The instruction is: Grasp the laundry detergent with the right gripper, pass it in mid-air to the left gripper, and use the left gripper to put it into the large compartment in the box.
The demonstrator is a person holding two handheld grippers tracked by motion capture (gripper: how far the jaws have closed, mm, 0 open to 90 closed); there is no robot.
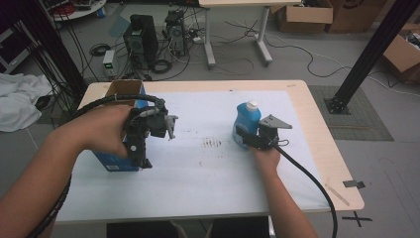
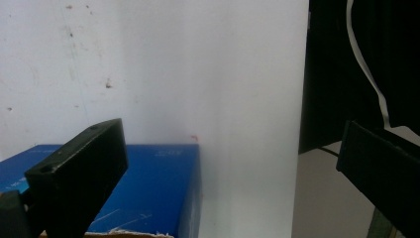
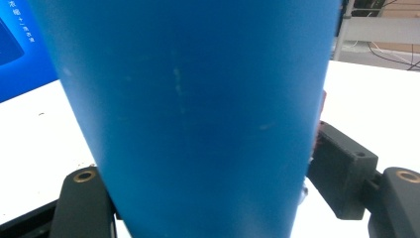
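A blue bottle [image 1: 247,118] with a white cap stands upright right of the table's middle. My right gripper [image 1: 246,136] reaches it from the near side, low on its body. In the right gripper view the bottle [image 3: 198,99] sits between the jaws, both pads against its sides, so that gripper [image 3: 213,158] is shut on it. At the left stands an open-topped blue box [image 1: 115,161]. A hand holds my left gripper [image 1: 141,157] over its right side, jaws pointing down. In the left gripper view that gripper [image 2: 233,134] stands wide open and holds nothing, one jaw above the box [image 2: 148,188].
A white mat [image 1: 208,168] with dark smudges near its middle covers most of the wooden table [image 1: 324,139]. Cables trail from both grippers toward the near edge. On the floor beyond are computer cases [image 1: 141,37], another desk's legs, cardboard boxes [image 1: 304,15] and a black post [image 1: 371,52].
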